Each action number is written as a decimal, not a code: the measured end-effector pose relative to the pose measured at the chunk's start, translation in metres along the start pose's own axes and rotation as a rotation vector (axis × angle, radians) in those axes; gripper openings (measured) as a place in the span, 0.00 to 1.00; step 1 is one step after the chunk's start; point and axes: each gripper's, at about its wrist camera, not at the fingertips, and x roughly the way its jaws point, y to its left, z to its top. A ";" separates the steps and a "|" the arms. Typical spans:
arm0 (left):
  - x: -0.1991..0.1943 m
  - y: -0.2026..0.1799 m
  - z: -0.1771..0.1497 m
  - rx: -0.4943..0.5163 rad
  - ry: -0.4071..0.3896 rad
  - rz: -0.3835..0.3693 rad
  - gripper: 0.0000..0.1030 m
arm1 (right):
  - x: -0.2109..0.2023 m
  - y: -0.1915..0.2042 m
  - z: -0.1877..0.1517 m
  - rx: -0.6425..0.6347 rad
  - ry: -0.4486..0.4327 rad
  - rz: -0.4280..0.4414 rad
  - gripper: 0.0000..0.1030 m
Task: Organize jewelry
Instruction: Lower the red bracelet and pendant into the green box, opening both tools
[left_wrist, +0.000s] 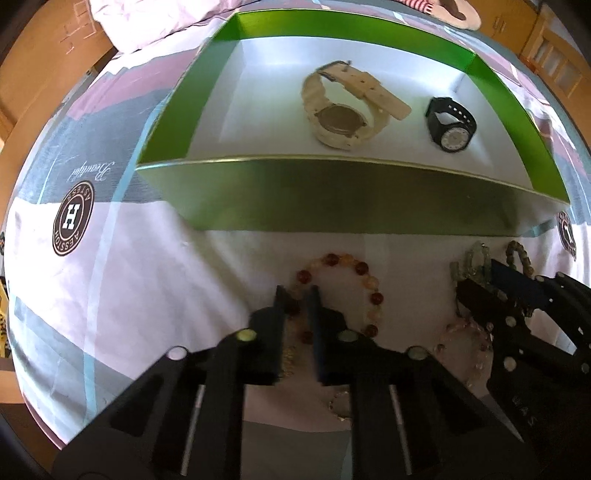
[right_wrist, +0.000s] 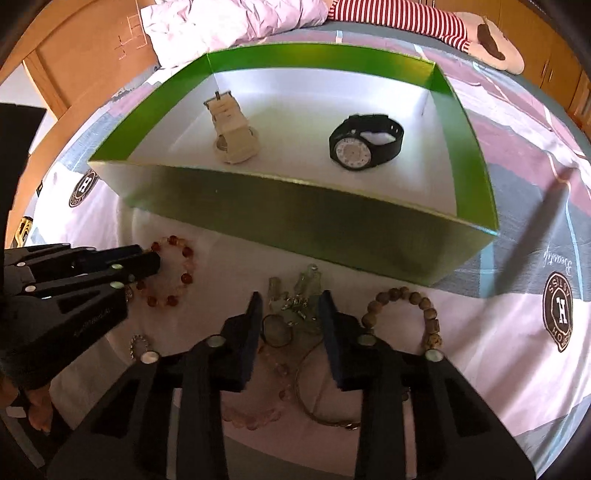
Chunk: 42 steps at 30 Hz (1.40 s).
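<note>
Jewelry lies spread over a patterned bedsheet (right_wrist: 517, 332) in front of a shallow green box (right_wrist: 332, 229) with a white floor. Inside the box sit a cream wristwatch (right_wrist: 232, 136) and, well apart from it, a black wristwatch (right_wrist: 364, 142) with a pale dial. On the sheet just before the box's near wall, the left gripper (left_wrist: 298, 295) points steeply down with its jaws drawn nearly together on the near side of an amber bead bracelet (left_wrist: 351, 284); the beads sit between the fingertips, and the pads appear to pinch the strand. The right gripper (right_wrist: 290, 299) stands only partly closed, its two fingers straddling a cluster of pale green stone pieces (right_wrist: 299, 295) without clearly pressing on them. Near its fingers lie a pink bead bracelet (right_wrist: 258, 417), a thin gold bangle (right_wrist: 317, 413) and, to the outer side, a brown wooden bead bracelet (right_wrist: 413, 306). A small silver ring (right_wrist: 138, 343) lies on the sheet between the two grippers. At the far edge, a crumpled pale quilt (right_wrist: 221, 26) rests beside a red-striped plush toy (right_wrist: 424, 22).
</note>
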 end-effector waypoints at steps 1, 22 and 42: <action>-0.001 -0.001 0.000 0.010 -0.003 0.007 0.08 | 0.000 0.001 0.000 -0.007 0.000 0.002 0.14; -0.126 0.035 0.024 -0.089 -0.404 -0.228 0.07 | -0.111 -0.031 0.029 0.094 -0.336 0.157 0.13; -0.096 0.033 0.046 -0.118 -0.328 -0.220 0.37 | -0.087 -0.073 0.032 0.243 -0.227 0.105 0.41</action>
